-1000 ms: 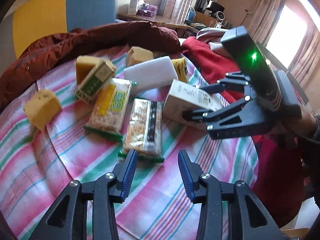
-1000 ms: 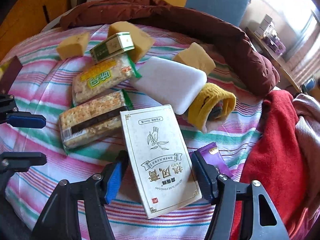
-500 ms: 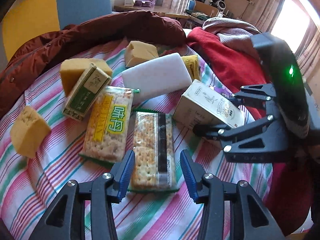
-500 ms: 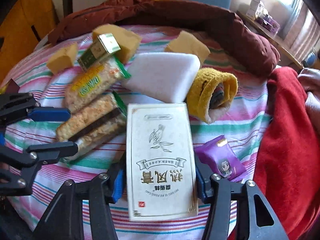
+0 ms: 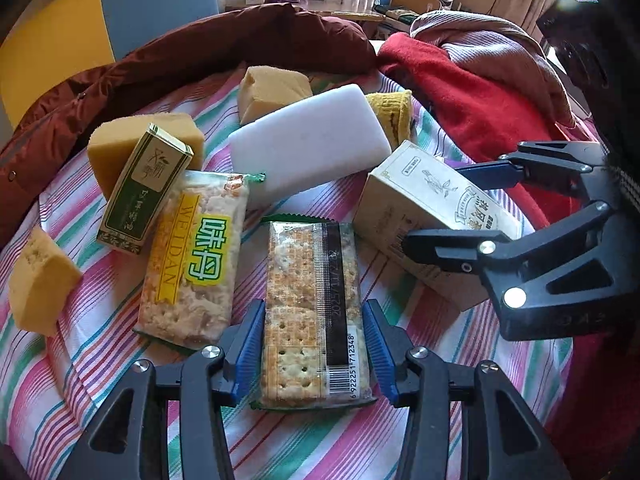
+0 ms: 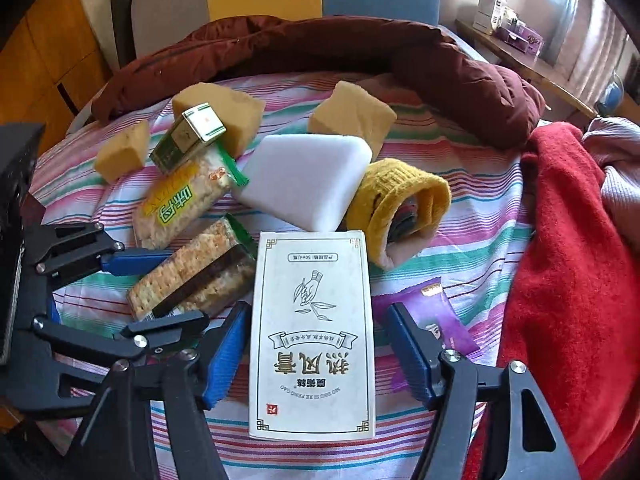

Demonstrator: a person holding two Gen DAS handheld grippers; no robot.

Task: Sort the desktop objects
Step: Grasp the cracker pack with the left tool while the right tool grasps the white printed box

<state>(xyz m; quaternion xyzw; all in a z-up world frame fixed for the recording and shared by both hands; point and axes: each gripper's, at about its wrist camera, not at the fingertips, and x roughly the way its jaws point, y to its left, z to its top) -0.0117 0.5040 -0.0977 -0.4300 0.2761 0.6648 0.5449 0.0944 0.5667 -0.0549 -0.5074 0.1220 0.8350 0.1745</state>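
On striped tabletop (image 5: 100,360): left gripper (image 5: 314,344), fingers apart, straddling cracker pack (image 5: 314,300) without visible contact. Right gripper (image 6: 312,352), fingers apart either side of white carton (image 6: 314,328), gaps showing. At 10 o'clock from the pack, yellow-labelled cracker pack (image 5: 192,256). Right wrist view alone shows purple sachet (image 6: 432,312) at carton's 3 o'clock and open end of rolled yellow sock (image 6: 400,204).
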